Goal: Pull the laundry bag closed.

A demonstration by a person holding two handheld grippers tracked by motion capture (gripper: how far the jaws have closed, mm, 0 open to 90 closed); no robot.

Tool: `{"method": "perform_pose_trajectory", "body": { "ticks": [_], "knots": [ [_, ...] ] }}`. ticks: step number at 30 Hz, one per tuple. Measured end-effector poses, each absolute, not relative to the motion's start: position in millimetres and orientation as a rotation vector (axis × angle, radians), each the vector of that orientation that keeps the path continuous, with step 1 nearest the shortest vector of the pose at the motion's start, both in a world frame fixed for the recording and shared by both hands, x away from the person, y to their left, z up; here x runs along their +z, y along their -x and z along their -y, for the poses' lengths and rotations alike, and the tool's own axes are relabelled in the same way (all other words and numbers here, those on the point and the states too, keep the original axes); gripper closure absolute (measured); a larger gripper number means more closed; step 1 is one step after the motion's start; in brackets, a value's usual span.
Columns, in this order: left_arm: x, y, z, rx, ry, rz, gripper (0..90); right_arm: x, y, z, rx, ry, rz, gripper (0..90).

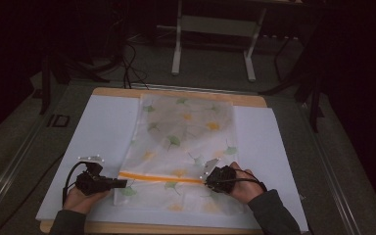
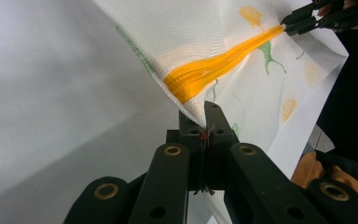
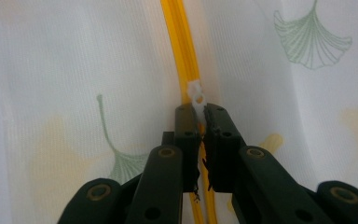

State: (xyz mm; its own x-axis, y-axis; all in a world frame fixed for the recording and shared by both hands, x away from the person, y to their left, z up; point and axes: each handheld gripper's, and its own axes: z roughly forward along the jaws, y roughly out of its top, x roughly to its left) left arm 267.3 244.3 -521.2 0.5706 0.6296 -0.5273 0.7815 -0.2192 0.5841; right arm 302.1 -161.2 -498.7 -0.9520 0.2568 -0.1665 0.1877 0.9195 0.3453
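- Mesh, white and printed with green and yellow ginkgo leaves, forms the zip bag (image 1: 183, 147) that I am working on; it lies flat on the white sheet (image 1: 103, 132) that covers the table (image 1: 176, 93).
- I see the orange zipper (image 1: 161, 177) running across the bag near its end closest to the person, from the bag's left edge to about its right side.
- I cannot tell whether the bag holds anything; it looks flat in the high view, and the mesh hides its inside.
- My left gripper (image 2: 206, 123) sits at the bag's left edge, just beside the zipper's left end. Its jaws are pressed together on the mesh corner just below the orange band.
- My right gripper (image 3: 200, 122) sits at the other end of the zipper, on the bag's right side. Its jaws are clamped on the small white zipper pull (image 3: 196, 99), which stands up between the tips.
- In the left gripper view the mesh at the bag's left edge is lifted off the sheet and drawn taut toward the right gripper.
- Both of the person's hands rest on the sheet on either side of the bag's near end.
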Motion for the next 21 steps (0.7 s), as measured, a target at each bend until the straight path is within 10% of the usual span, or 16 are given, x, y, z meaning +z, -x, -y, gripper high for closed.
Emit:
{"method": "perform_pose_trajectory", "body": {
  "ticks": [21],
  "knots": [
    [-521.4,-267.2,-244.7,-0.221,-1.933,-1.140,89.0,-498.2,-303.0,172.2,0.487,-0.364,-2.878,84.5]
  ]
}}
